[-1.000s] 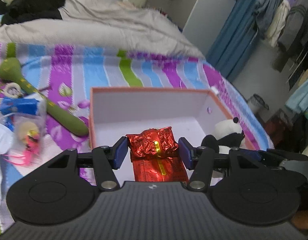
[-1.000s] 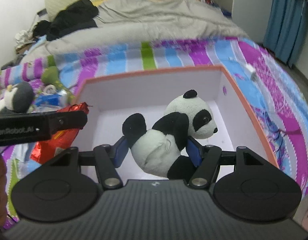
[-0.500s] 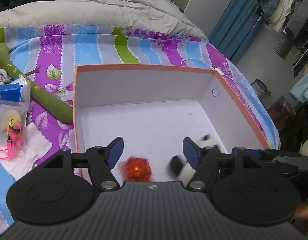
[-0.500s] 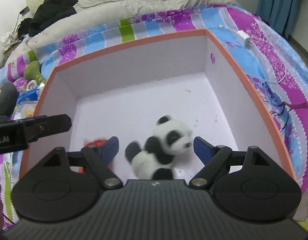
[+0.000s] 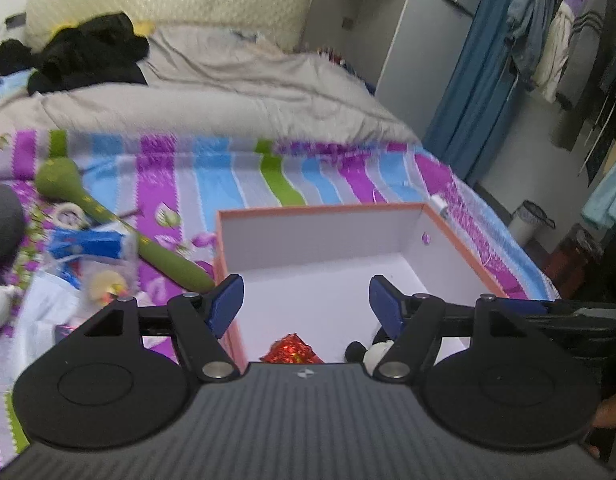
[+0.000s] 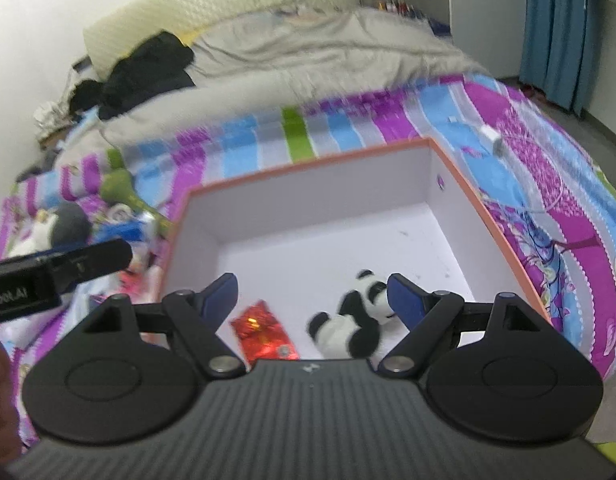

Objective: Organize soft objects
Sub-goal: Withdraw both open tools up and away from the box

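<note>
An orange-rimmed white box (image 5: 320, 210) (image 6: 308, 162) sits on the striped bedspread. Inside, near its front wall, lie a red foil packet (image 5: 290, 350) (image 6: 263, 332) and a panda plush (image 6: 354, 318), whose edge shows in the left wrist view (image 5: 372, 354). My left gripper (image 5: 305, 304) is open and empty above the box's front left part. My right gripper (image 6: 312, 294) is open and empty above the front of the box, over both objects. The left gripper's side (image 6: 59, 270) shows at the left of the right wrist view.
Left of the box lie a long green plush (image 5: 107, 216), a blue packet (image 5: 87, 244), a clear bag with small toys (image 5: 103, 286) and a grey-white plush (image 6: 61, 226). A grey duvet (image 5: 211, 96) with black clothing (image 5: 87, 56) lies behind. A white charger (image 6: 492, 136) lies right.
Both grippers opened and dropped the red packet and the panda into the box, then lifted and pulled back. The two objects now rest on the box floor.
</note>
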